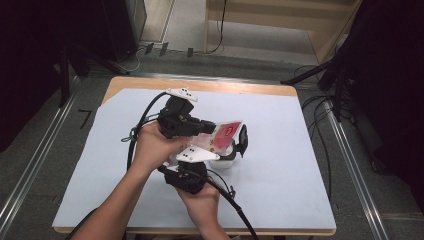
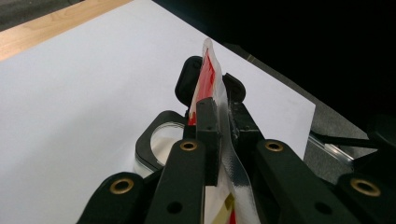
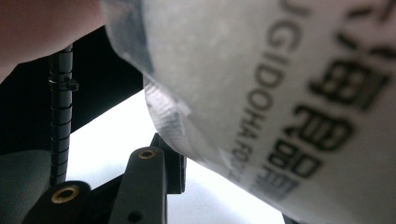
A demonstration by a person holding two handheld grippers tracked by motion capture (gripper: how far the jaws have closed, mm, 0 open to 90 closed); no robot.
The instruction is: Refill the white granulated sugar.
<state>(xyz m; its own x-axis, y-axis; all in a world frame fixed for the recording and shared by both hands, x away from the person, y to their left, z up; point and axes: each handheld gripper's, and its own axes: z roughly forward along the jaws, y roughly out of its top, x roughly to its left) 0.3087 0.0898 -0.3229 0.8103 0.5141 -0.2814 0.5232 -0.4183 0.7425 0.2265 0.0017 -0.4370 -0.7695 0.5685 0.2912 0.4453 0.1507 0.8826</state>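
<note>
Both hands meet over the middle of the white sheet that covers the wooden table (image 1: 280,165), and between them is the prize: a small red and white plastic sachet with a clear sealed edge (image 1: 226,133). The left gripper (image 1: 212,129), held in the left hand (image 1: 150,145), reaches across toward three o'clock and has the sachet's near edge clamped tight. In the left gripper view the black jaws stand almost together, squeezing the crinkled clear seal (image 2: 232,158), and the sachet (image 2: 208,77) rises on edge past their tips toward twelve o'clock.

The right gripper (image 1: 239,145) comes up from six o'clock, the right hand (image 1: 202,200) wrapped round its body, its grey three-cornered plate (image 1: 196,155) facing up. Its black pads (image 1: 243,139) sit at the sachet's right end, at about four o'clock from the left jaws. The left gripper view shows those two pads (image 2: 187,81) on either side of the sachet's far edge. Whether they actually press on it I can't quite say: the right gripper view is a blur of white packet with black print (image 3: 299,102) up against the lens, one black jaw (image 3: 144,186) below it.

Just under the sachet, at its five o'clock, stands a small clear container (image 1: 223,162); in the left gripper view its rounded rim (image 2: 156,144) peeks out at nine o'clock of the jaws.
</note>
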